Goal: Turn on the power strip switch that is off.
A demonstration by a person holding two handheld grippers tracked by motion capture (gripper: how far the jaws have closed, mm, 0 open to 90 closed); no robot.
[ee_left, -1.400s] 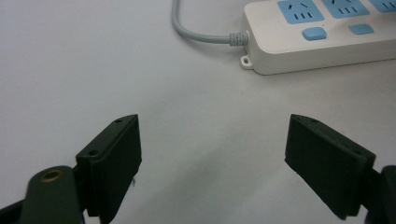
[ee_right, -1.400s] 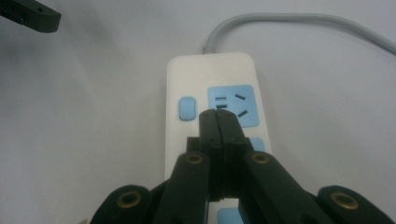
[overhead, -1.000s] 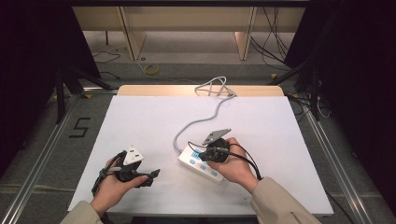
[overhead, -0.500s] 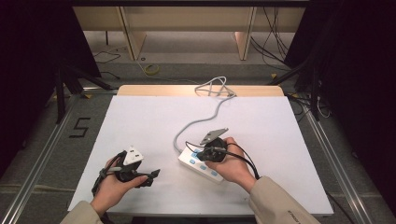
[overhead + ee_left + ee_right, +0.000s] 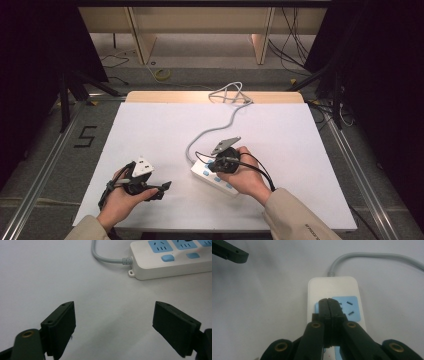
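Right gripper view puts your right gripper [image 5: 329,302] with jaws pressed together, gripping nothing, tips down on the white power strip [image 5: 333,287] beside a blue socket face, likely at a switch. The strip lies flat on the table's near right half, under your right hand. Judge it light, rigid hard plastic with a smooth shell that could skid on the sheet when you push; its grey cable [image 5: 210,132] is stiff enough to tug it round. If you must lift it, clamp across the short width of the body, not the cord. Your left gripper [image 5: 113,317] rests with jaws spread wide and empty, near the strip's cable end. The white table cover [image 5: 165,120] is plain and matte. Beyond it are a grey floor, wooden furniture and dark surrounds.
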